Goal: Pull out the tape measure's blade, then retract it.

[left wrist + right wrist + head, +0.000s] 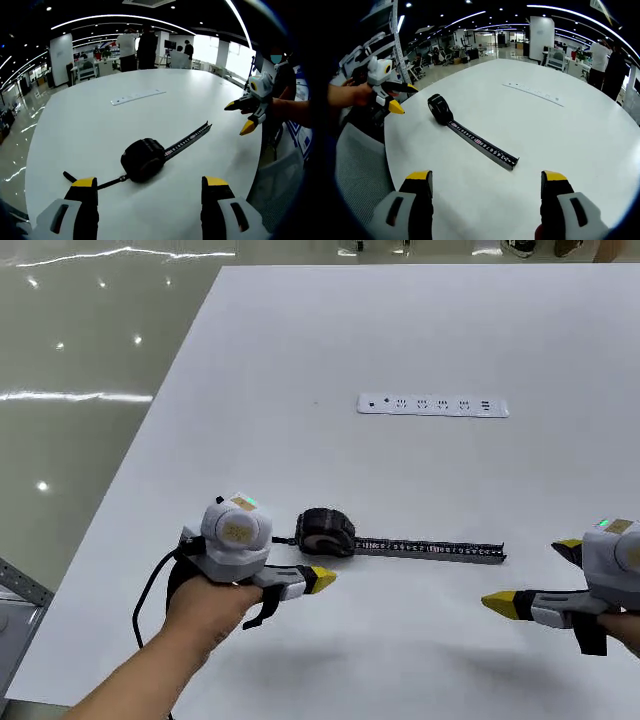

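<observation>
The tape measure (325, 532) lies on the white table (400, 330) toward the near edge, its black case at about 7 o'clock from the table's middle in the head view. Its blade (430, 549) is pulled out flat on the table top, running from the case toward 3 o'clock, and the end hook (512, 162) rests on the surface. A thin black strap (111, 182) trails from the case's other side, toward 9 o'clock. The left tool (318, 579) hovers just beside the case at its 6 o'clock. In the left gripper view its yellow-tipped jaws stand wide apart, the case near them and between their lines — nothing gripped. The right tool (532, 573) sits near the blade's free end, at 4 o'clock from the hook; its jaws are also spread and bare, with the hook ahead of them in the right gripper view. Each tool is held in a hand. A white power strip (433, 405) lies well apart from the tape at its 12 o'clock, parallel to the blade.
</observation>
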